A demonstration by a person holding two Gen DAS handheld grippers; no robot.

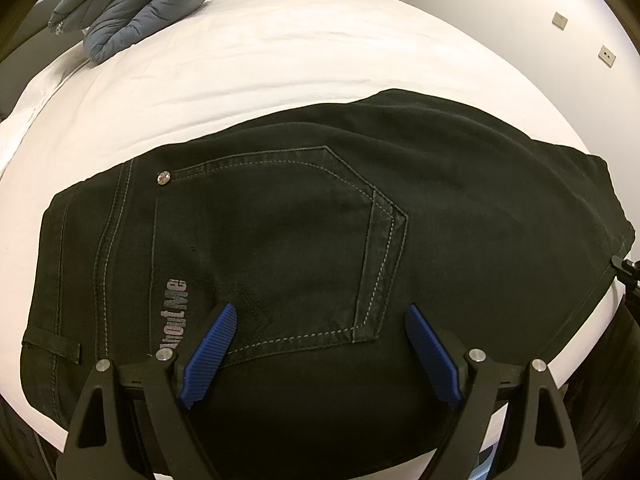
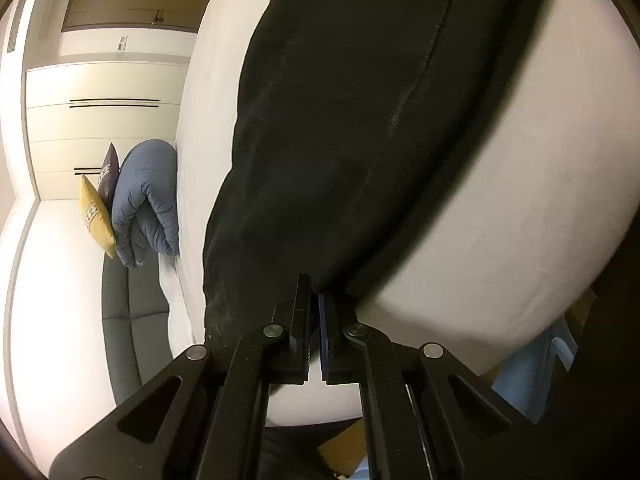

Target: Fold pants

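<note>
Black jeans point(image 1: 460, 200) lie folded lengthwise on a white bed point(image 1: 280, 60), waistband to the left, with the stitched back pocket point(image 1: 280, 240) facing up. My left gripper point(image 1: 320, 312) hovers open just above the pocket's lower edge, its blue pads point(image 1: 212, 352) wide apart with nothing between them. In the right wrist view the leg of the jeans point(image 2: 340, 140) stretches away across the bed point(image 2: 500, 240). My right gripper point(image 2: 314, 292) is shut at the leg's near end, its tips pinching the hem's edge close to the mattress edge.
A rolled blue quilted blanket point(image 1: 132, 12) lies at the bed's far left corner, with a yellow cushion point(image 2: 94, 216) and a dark one behind it. White cupboards point(image 2: 100, 128) and a wall with sockets point(image 1: 606, 56) stand around the bed. A grey sofa point(image 2: 128, 320) sits beside it.
</note>
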